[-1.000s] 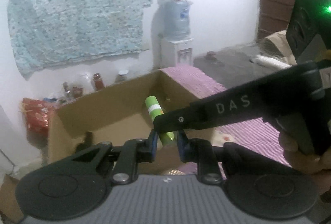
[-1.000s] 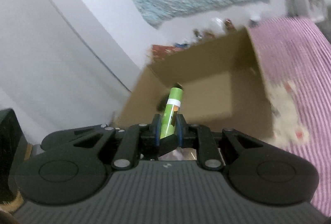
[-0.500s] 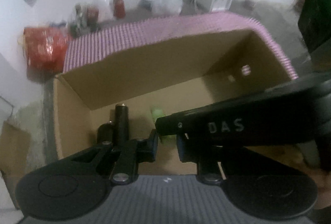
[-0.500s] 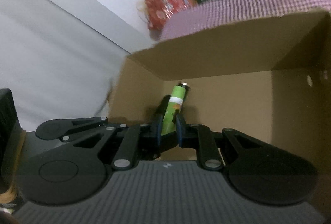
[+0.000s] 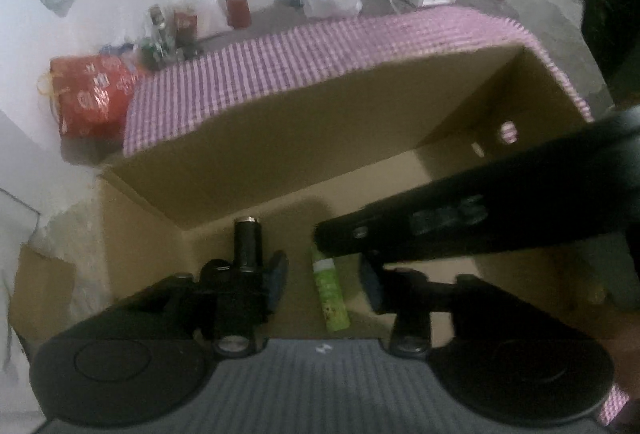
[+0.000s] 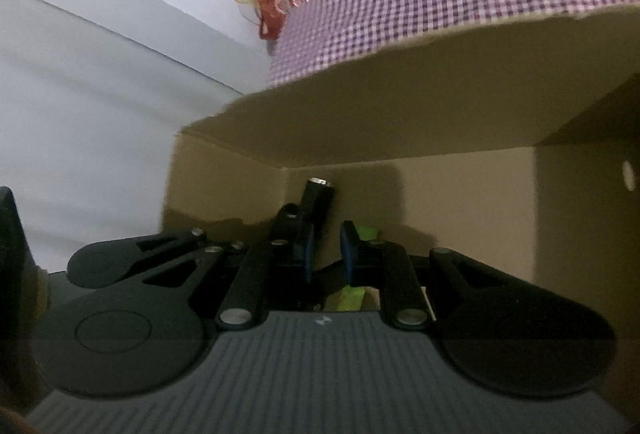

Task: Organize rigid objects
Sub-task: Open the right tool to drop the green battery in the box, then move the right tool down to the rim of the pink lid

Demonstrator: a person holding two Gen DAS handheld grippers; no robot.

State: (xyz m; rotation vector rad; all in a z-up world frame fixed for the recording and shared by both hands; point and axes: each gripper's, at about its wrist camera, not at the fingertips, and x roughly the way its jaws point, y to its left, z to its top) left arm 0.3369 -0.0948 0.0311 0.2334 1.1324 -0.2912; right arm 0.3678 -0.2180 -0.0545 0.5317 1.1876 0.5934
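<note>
Cardboard box (image 5: 320,129) open on top, standing on a purple-and-white checked cloth (image 5: 320,53).

Green tube (image 5: 332,298) lies on the box floor at about 6 o'clock in the left wrist view, its length running 12 to 6. It has a white band near the upper end and small print below, too blurred to read.

Left hand-held gripper (image 5: 324,274): its jaws have just been opening and now stand spread. The green tube lies between them, with both blue pads clear of it.

Right hand-held gripper (image 6: 326,254): pads pressed almost together, with only cardboard seen in the slit. Green shows just outside its right pad and again beneath it. It possibly touches the tube's top end, but I cannot tell from either view. One of its fingers crosses the left wrist view from 3 o'clock. The pale lettering (image 5: 448,215) on it is smeared and unreadable.

Black cylinder (image 5: 248,238) with a metal-rimmed top stands upright at 10 o'clock of the tube, near the box corner.

Beyond the box, at 9 to 10 o'clock, is a red bag (image 5: 88,93) with pale printing that is not legible. At 11 o'clock, by the wall, is a red-filled jar (image 5: 237,3).
</note>
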